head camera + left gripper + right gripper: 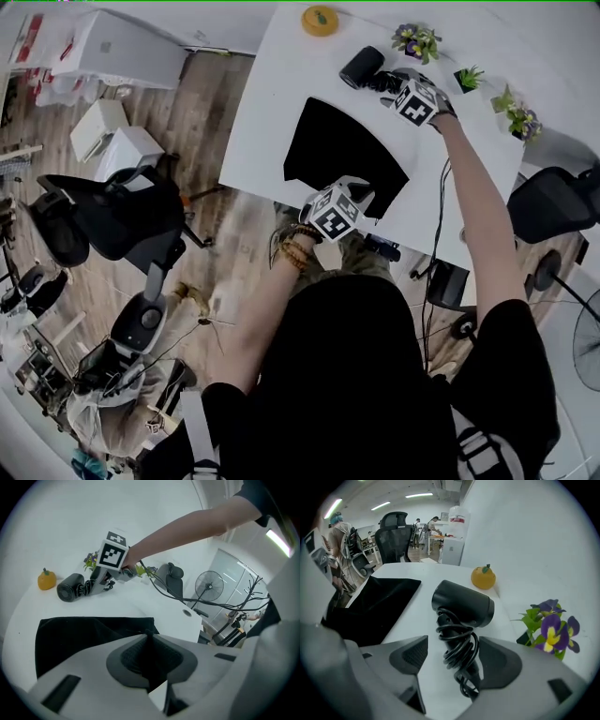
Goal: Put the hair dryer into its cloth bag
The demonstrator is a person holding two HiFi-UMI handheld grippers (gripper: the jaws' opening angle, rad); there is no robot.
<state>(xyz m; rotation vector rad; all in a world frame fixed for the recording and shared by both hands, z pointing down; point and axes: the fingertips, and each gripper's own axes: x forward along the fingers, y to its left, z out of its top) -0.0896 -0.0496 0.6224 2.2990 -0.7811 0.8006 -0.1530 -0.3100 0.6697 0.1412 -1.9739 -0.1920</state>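
The reach for the hair dryer is in hand. It lies at the upper middle of the head view, cord wound round its handle. The right gripper stands wide open astride that handle, pads not yet touching. The left gripper is pinched shut on the near edge of the black bag, mid-frame on the table. Next the right jaws probably need to close squarely over handle and cord. The potted flowers sit just beside the dryer and could be knocked. The orange ornament is farther left.
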